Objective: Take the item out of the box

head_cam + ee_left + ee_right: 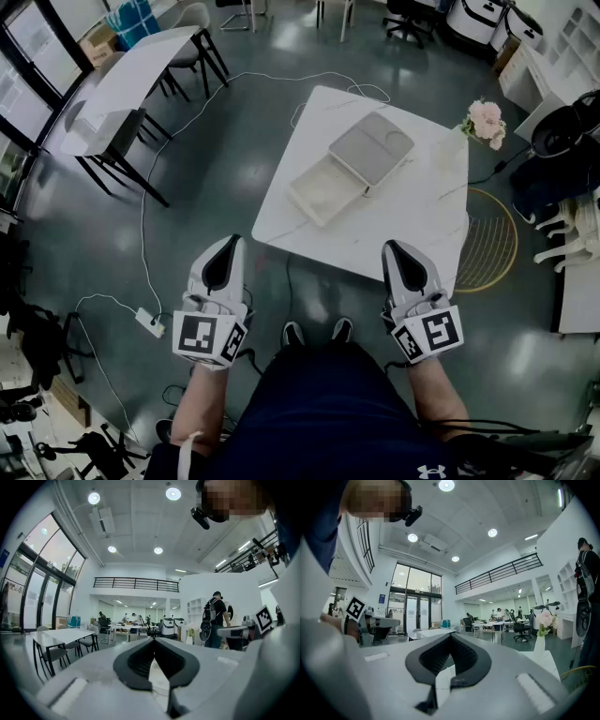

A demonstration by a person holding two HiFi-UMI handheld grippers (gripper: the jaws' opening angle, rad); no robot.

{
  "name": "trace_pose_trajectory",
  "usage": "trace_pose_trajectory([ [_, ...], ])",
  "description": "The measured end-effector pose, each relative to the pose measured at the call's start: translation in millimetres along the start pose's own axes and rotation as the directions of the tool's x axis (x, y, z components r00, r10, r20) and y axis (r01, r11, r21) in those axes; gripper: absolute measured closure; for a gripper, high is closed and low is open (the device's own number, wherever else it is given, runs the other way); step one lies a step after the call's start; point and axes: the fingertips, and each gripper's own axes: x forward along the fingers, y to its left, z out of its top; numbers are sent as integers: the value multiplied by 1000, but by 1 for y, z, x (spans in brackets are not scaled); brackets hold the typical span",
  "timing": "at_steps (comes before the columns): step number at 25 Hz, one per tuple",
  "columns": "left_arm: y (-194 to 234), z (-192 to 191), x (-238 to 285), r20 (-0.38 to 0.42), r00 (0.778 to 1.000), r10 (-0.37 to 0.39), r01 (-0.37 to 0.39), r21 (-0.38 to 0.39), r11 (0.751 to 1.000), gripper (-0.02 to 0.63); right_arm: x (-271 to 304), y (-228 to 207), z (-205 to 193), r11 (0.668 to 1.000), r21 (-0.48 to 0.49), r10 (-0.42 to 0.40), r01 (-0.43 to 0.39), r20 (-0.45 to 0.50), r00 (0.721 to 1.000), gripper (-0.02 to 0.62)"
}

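Box [349,171] lies open on the white surface [403,217], well apart from the left tool [228,243] and right tool [393,247], both closed and empty.

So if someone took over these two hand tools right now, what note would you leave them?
Left gripper: shut, empty, just off the table's near corner.
Right gripper: shut, empty, at the table's near edge.
Box: lying open mid-table, neither gripper touching it; contents too small to make out.
Done: nothing taken out yet.
Left: reach in, grip the item, lift it out.
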Motion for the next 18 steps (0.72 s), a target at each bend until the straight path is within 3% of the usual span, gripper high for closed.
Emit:
trace_pose_trajectory([
  [18, -31, -6, 27, -21, 999, 47, -47, 23, 999, 604, -10, -51, -6, 999, 38, 20, -20, 1, 1000, 592],
])
